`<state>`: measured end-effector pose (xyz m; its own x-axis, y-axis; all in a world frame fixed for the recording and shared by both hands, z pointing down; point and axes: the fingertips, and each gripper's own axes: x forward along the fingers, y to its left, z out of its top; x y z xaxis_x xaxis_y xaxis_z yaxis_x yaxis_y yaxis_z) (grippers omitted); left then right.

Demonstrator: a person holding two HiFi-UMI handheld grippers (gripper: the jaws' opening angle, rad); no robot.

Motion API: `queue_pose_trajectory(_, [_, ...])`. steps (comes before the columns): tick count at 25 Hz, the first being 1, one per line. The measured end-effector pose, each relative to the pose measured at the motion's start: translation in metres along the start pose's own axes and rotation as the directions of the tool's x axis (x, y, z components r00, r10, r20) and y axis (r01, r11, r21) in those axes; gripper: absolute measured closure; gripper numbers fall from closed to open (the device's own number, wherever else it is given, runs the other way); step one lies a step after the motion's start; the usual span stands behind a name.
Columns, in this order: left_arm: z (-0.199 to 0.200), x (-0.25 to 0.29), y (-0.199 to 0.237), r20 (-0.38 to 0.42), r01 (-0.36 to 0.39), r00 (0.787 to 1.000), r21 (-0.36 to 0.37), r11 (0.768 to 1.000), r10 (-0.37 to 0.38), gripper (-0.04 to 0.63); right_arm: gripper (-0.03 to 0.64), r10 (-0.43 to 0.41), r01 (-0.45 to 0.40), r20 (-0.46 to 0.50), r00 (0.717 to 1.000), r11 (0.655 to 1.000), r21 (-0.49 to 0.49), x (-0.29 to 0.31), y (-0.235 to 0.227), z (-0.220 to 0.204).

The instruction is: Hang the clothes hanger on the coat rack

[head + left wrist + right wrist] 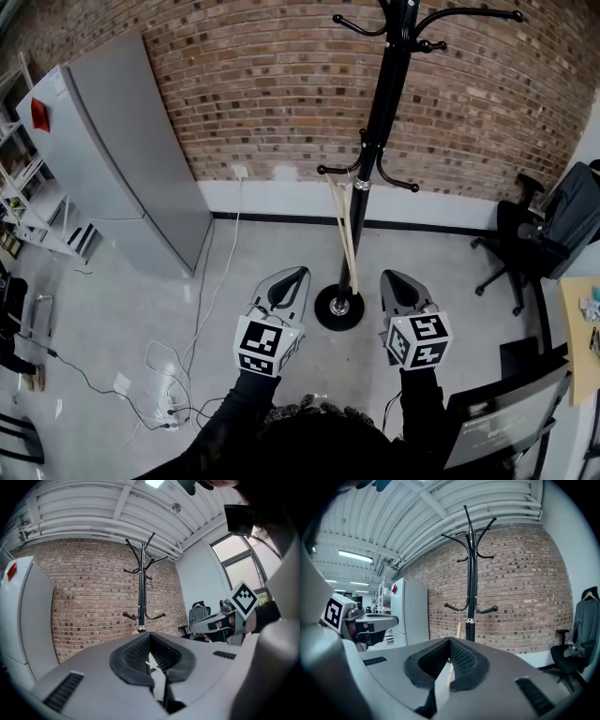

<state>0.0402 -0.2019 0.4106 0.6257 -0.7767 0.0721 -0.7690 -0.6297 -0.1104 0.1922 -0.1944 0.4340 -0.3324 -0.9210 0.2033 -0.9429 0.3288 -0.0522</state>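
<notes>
Left gripper (294, 278) and right gripper (392, 279) are both pinched closed, holding nothing. The wooden clothes hanger (345, 230) dangles upright, seemingly off the coat rack (382, 103)'s low hook, ahead between the fingers, slightly nearer the right

Coat rack (380, 141) top cut off at head view's upper edge

Right claw (450, 644) closed, facing coat rack (471, 573)
</notes>
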Motion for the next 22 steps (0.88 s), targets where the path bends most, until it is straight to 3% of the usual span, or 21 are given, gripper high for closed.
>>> queue_pose_trajectory(9, [0.004,-0.012,0.011,0.007,0.014,1.0,0.001,1.0,-0.014,0.588,0.609,-0.012,0.012,-0.009,1.0,0.997,-0.078,0.002,0.022,0.009])
queue_pose_trajectory(22, [0.005,-0.039,0.025,0.018,0.031,0.999,-0.002,1.0,-0.031,0.588,0.61,-0.039,0.038,-0.03,0.999,0.999,-0.035,-0.002,0.043,0.002])
